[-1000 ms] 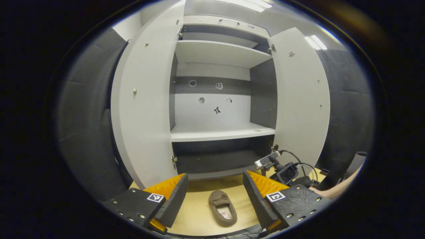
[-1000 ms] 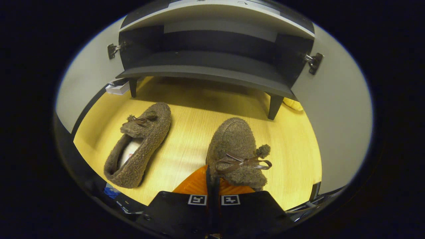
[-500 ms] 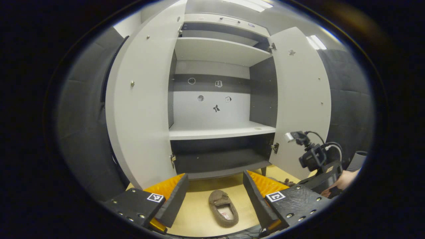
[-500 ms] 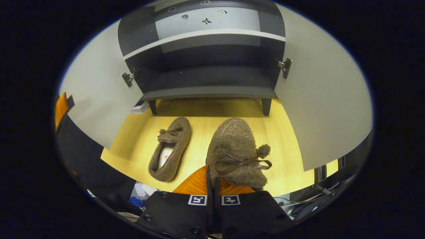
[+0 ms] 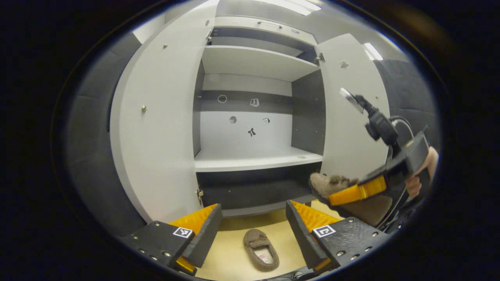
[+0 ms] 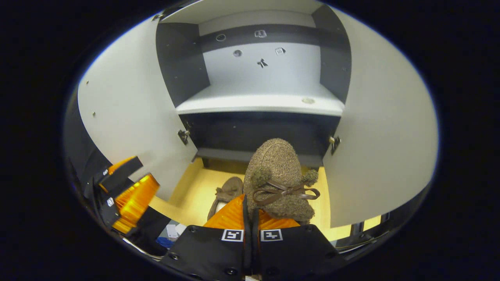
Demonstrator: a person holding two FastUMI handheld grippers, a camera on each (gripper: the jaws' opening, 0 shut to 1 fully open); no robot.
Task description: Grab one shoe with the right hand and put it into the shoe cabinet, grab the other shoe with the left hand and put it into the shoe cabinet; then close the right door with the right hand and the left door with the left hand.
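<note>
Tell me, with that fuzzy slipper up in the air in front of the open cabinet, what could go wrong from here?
The right gripper pinches the held slipper only by its heel edge, so it might slip free while being carried. The slipper's toe points near the white shelf edge; it could bump there instead of sliding in. The right door stands close beside the path and could get nudged.

The right gripper [image 6: 250, 212] has lifted its shoe [image 6: 279, 179] to cabinet [image 6: 258, 103] height.
</note>
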